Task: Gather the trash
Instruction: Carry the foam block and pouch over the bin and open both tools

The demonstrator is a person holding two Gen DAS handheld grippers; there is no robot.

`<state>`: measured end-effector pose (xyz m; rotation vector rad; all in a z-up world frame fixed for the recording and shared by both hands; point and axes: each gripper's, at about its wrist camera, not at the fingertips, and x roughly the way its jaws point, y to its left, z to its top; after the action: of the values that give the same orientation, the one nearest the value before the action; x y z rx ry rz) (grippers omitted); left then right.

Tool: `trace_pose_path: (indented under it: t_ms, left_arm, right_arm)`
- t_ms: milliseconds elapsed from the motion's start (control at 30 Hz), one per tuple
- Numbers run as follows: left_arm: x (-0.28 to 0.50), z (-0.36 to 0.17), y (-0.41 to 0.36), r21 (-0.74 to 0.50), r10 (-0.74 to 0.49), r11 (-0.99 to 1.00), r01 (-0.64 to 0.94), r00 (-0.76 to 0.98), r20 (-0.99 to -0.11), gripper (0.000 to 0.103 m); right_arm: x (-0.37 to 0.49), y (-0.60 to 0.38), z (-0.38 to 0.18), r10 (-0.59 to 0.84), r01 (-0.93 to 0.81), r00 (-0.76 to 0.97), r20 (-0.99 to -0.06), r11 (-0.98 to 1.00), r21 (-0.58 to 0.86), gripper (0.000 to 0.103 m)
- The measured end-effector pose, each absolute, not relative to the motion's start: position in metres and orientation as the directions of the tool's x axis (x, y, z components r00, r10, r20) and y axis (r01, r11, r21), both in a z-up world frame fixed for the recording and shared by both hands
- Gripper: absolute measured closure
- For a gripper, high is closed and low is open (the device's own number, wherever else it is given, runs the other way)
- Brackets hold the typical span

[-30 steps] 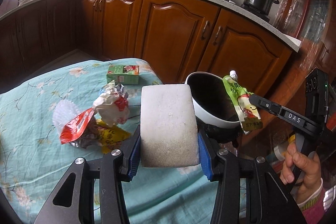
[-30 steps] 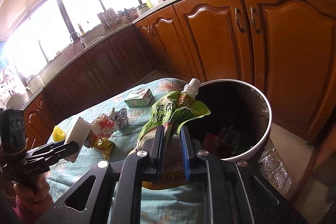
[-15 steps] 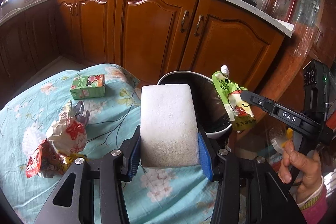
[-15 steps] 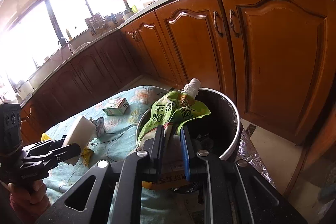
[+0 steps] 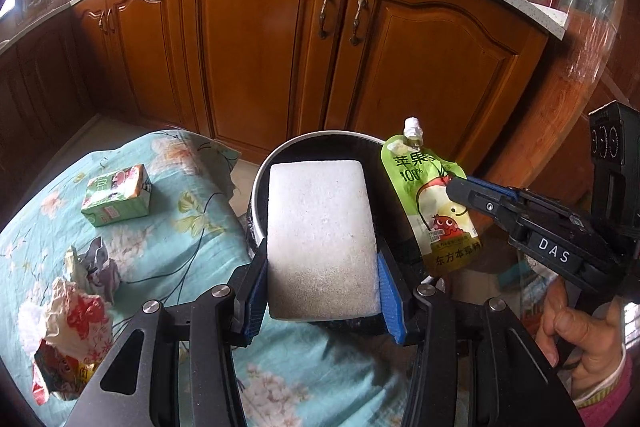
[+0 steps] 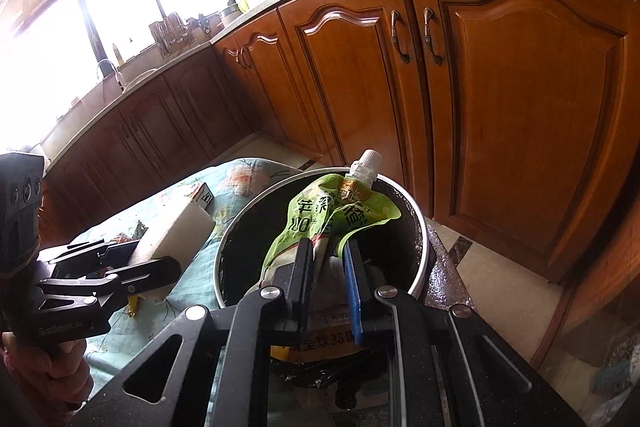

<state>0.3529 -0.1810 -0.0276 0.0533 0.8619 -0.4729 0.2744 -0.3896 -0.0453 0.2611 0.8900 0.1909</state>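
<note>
Both claws have swung right, off the table and toward the bin, since a sec ago; the litter pile that sat mid-frame now lies far left.

Left wrist view: left claw [image 5: 322, 283] is clamped on the white sponge [image 5: 320, 235], blue pads pressing both its sides. Sponge now hangs over the near rim of the bin [image 5: 280, 155], w/ the dark inside showing behind it. Right of it, the right claw [image 5: 460, 187] pinches the green juice pouch [image 5: 428, 203], cap up, at the bin's right edge. Left on the flowered cloth [image 5: 180, 247]: a small green carton [image 5: 118, 195] and crumpled wrappers [image 5: 72, 311], well apart from both claws.

Right wrist view: right claw [image 6: 330, 267] is closed tight on the pouch [image 6: 332, 211], which sits above the bin's opening [image 6: 420, 227]. Left claw [image 6: 156, 265] w/ sponge [image 6: 176, 227] is just left of the rim.

My read: both items are about in place for dropping; carton & wrappers not yet collected.
</note>
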Motion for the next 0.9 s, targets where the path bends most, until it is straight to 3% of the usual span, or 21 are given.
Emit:
trace_pose_path:
  t_ms: [667, 833, 900]
  left_arm:
    - [0.389, -0.047, -0.222, -0.132, -0.347, 0.899, 0.417, 0.497, -0.796, 0.054]
    - [0.386, -0.042, -0.224, -0.144, -0.354, 0.9, 0.411, 0.496, -0.793, 0.041]
    - [0.381, -0.039, -0.218, -0.151, -0.359, 0.902, 0.405, 0.507, -0.784, 0.039]
  right_arm:
    - [0.297, -0.39, -0.063, 0.267, -0.076, 0.555, -0.788, 0.96, 0.271, 0.086]
    - [0.3, -0.393, -0.067, 0.277, -0.066, 0.546, -0.79, 0.955, 0.289, 0.078]
    - [0.299, -0.396, -0.067, 0.282, -0.054, 0.552, -0.785, 0.951, 0.304, 0.062]
